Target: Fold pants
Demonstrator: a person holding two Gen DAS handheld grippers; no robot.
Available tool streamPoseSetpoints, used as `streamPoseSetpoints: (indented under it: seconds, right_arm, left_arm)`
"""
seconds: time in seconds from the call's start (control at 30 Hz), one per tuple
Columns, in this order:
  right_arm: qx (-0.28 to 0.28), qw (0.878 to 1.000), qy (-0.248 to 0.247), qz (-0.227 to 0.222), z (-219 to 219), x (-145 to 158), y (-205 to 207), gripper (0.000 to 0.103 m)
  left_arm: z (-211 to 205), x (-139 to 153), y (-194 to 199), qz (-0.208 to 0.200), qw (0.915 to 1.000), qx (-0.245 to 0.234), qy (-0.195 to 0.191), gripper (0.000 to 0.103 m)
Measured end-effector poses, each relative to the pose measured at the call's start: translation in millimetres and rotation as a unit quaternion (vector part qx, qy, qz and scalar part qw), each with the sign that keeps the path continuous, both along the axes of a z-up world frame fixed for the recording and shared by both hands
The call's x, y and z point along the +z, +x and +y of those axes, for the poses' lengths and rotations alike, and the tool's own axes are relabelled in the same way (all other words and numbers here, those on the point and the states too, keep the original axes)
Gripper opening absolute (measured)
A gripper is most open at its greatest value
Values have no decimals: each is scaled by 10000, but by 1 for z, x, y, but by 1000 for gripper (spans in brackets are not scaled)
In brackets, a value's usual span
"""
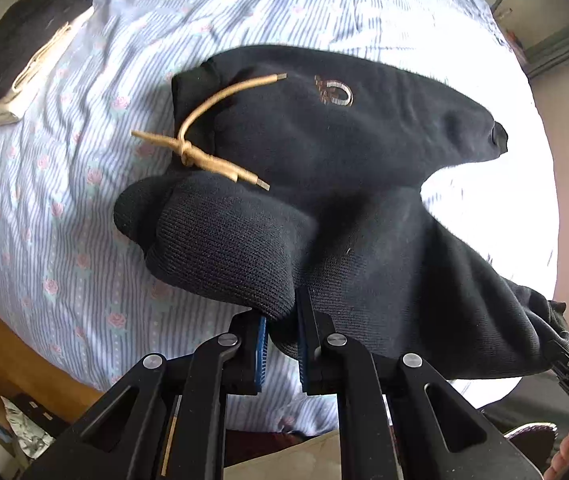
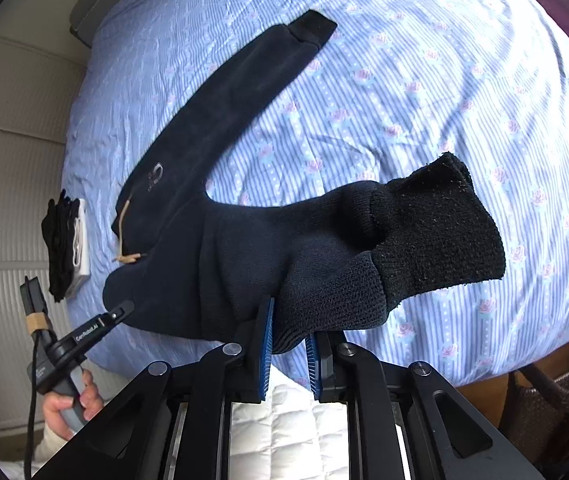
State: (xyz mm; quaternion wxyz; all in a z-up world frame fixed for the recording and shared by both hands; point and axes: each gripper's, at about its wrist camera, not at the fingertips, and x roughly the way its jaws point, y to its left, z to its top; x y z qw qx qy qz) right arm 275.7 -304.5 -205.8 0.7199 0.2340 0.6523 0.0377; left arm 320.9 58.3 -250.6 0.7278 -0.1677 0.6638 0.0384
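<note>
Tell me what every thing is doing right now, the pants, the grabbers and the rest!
pants: partly lifted, one leg flat on the bed
drawstring: knotted, ends loose
left gripper: shut on pants
right gripper: shut on the pants' ribbed cuff
bedsheet: spread out, wrinkled
folded clothes: stacked near the bed's edge

- Your left wrist view blows out white on the bedsheet (image 1: 484, 208) at right: hard daylight glare.
- Your right wrist view is evenly lit, with soft shadows.
- Fisheye bends both edges; dark pants (image 2: 244, 248) lose detail.
</note>
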Motion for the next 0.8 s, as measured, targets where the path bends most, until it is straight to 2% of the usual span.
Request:
streamPoseSetpoints:
  seconds: [0.13,0.27,0.37,0.43,0.53,0.63,0.7,0.77,0.8]
  right_arm:
    - [-415,9982,74,-435,-1,25,31,16]
    - [-923,9928,246,-724,-8,33,84,15]
    - [-1005,9891,-83,-1077,-6,42,129,12]
    - [-943,9854,-451,-1346,-3,49,162,10]
    - [-760,9830,-819,-1456,6,47,207,10]
    - [-464,9806,-1093,-1560,15,45,229,11]
    - [-210,9784,-1295,-1595,24,41,232,15]
    - [46,9762,-1490,-1575,29,34,227,29]
    - [92,9763,-1503,-1553,28,29,224,39]
  left_arm:
    - [6,11,30,-102,9994,322,-124,13]
    - [9,15,60,-236,9974,635,-231,13]
    - [19,15,88,-367,9950,888,-260,13]
    - [25,2,110,-370,9943,968,-239,13]
    - [31,-17,142,-134,9935,1123,-138,13]
    - [37,-34,165,60,9933,1152,-30,13]
    - [39,-49,175,338,9943,1014,61,16]
    - [38,-56,183,489,9960,733,171,21]
    - [38,-52,184,489,9968,596,206,28]
